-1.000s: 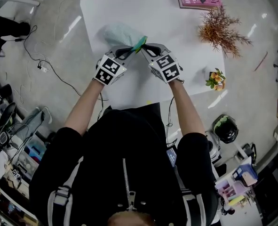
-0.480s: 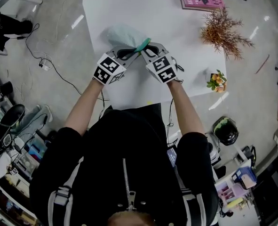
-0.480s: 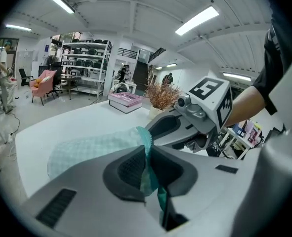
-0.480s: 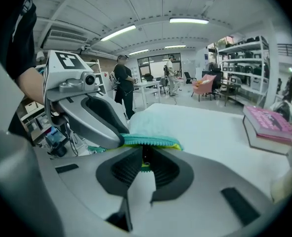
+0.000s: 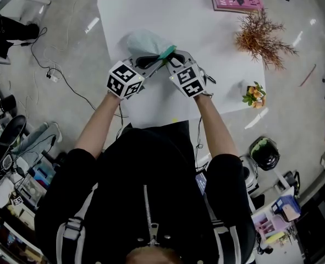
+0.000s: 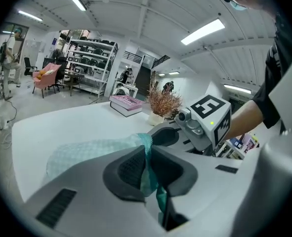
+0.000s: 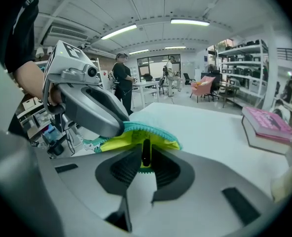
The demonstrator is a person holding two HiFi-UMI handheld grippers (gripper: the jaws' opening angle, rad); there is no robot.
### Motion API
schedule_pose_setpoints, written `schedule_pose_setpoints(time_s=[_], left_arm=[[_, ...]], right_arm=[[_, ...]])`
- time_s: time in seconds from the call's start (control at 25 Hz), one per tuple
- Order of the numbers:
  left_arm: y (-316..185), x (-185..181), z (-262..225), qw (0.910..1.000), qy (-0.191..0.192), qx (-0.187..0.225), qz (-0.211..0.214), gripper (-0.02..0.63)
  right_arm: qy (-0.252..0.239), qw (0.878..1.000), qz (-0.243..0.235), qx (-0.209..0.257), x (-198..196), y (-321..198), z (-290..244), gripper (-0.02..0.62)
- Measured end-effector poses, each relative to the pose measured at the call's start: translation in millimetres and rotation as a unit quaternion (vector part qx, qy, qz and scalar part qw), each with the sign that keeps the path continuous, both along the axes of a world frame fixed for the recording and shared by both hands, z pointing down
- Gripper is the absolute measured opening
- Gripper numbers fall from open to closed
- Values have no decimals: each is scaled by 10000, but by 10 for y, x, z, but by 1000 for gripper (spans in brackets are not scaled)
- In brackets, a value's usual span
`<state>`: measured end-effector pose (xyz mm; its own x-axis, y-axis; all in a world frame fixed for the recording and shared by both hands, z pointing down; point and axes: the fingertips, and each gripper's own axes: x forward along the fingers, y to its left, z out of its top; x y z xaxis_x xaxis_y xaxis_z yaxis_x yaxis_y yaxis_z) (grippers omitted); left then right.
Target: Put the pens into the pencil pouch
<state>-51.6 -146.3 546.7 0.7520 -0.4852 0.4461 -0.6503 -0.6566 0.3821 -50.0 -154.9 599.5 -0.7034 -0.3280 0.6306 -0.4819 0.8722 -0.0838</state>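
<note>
The left gripper (image 6: 147, 163) clamps the pencil pouch (image 6: 86, 152) lip, while the right gripper (image 7: 145, 166), fingers (image 7: 121, 171) just easing apart around the pen (image 7: 145, 152), aims it twelve o'clock into the mouth.

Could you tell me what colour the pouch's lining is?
The lining is yellow; the right gripper view shows it best.

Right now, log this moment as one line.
left gripper: jaws shut on pouch rim | right gripper: jaws just been opening, pouch edge between them | pouch mouth: yellow lining showing
</note>
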Motion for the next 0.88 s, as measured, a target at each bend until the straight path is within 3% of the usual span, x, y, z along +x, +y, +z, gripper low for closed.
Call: schedule_pose_setpoints(time_s=[0.36,0.88], left_arm=[[-35,-44,91,9996,-222,21,-143,54],[-34,4,176,9994,-337,6,-20,54]], right_arm=[[24,9998,210,36,114,3,-29,110],[58,9972,745,79,629,107,-125,130]])
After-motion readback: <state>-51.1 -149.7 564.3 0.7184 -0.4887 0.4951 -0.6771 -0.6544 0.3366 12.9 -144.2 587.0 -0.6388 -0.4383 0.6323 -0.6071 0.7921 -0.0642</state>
